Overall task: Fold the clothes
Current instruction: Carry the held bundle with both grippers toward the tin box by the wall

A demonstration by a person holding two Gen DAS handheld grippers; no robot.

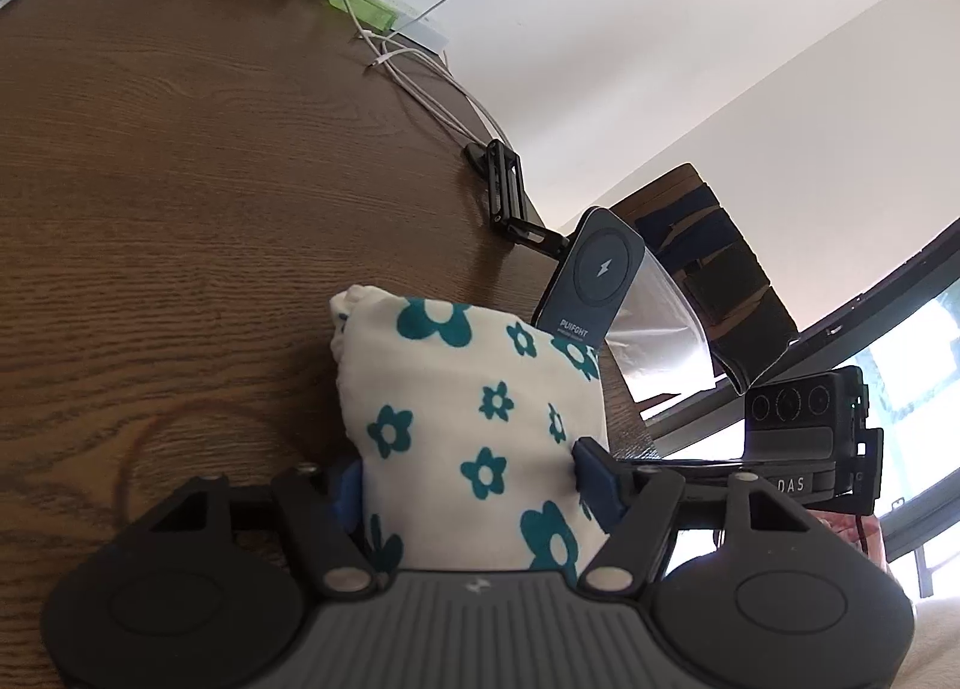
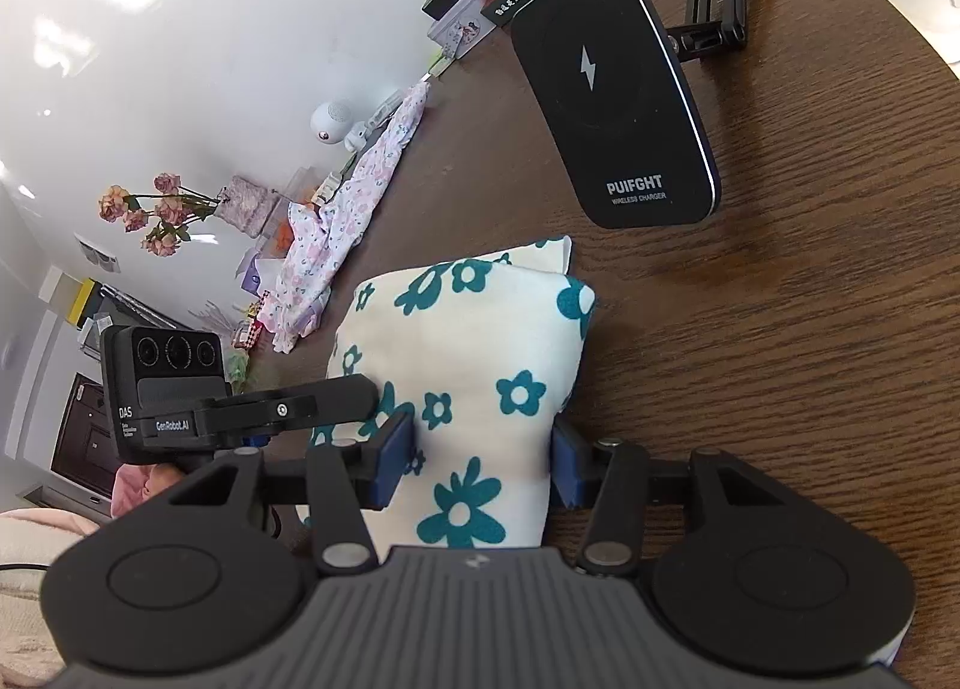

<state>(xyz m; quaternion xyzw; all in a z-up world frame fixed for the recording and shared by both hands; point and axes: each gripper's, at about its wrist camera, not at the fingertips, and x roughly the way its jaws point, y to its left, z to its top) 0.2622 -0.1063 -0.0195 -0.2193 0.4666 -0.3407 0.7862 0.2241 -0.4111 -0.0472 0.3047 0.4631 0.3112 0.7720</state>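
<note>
Both grippers are clamping the same folded cloth (image 1: pixel 474 425), a white bundle with teal flowers, and it is lying on the brown table (image 1: pixel 180 209) close to the near edge. The left gripper (image 1: pixel 471 485) is standing partly open with its blue pads pressing into the bundle's two sides; the right gripper (image 2: pixel 483 464) is doing the same from its own side, jaws somewhat narrower, pads dimpling the fabric. The cloth is looking already folded into a thick packet, so the step in hand is probably squaring it or carrying it off as a finished piece. The next move is likely calling for both hands lifting together so the layers are not sliding apart, then setting the packet down and reaching for the next garment.

The right wrist view is showing a second, pink-flowered garment (image 2: pixel 342 221) lying crumpled along the far edge of the table, with the left gripper's body crossing in front of the bundle; it is also showing the charger (image 2: pixel 618 95) hanging just above the cloth. The left wrist view is showing the table's right edge, a chair (image 1: pixel 714 269) past it, and cables (image 1: pixel 414 59) near the far corner.
</note>
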